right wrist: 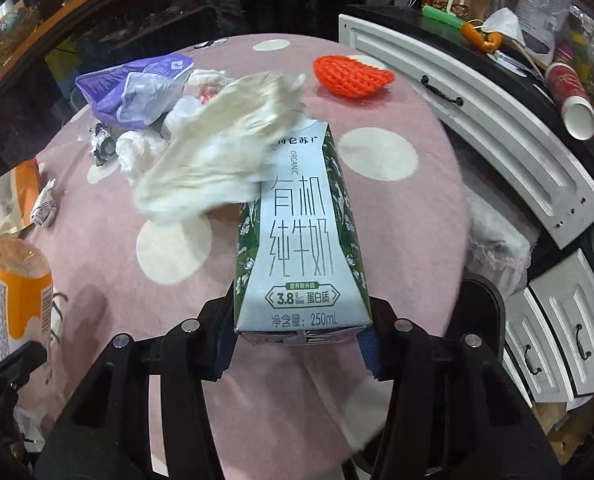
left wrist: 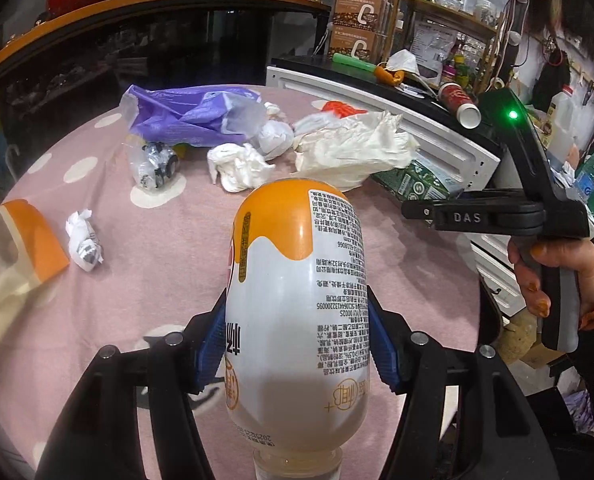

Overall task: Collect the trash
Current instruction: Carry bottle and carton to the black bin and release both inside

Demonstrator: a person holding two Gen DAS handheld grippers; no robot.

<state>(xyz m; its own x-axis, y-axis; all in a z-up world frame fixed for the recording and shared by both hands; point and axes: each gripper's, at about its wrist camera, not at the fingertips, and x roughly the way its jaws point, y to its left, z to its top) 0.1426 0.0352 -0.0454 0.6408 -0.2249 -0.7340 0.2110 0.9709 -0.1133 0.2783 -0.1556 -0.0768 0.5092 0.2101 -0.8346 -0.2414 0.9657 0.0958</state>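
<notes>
Blue fingers [left wrist: 213, 344] clamp the bottle [left wrist: 297, 296]; others pinch the carton [right wrist: 303, 248].

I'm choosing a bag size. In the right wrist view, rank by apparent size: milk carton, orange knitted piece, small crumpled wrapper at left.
1. milk carton, though it is nearest the camera
2. orange knitted piece
3. small crumpled wrapper

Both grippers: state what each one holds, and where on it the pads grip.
Left gripper clamps the orange-and-white bottle across its body, cap toward the camera. Right gripper clamps the milk carton by the sides near its bottom end.
</notes>
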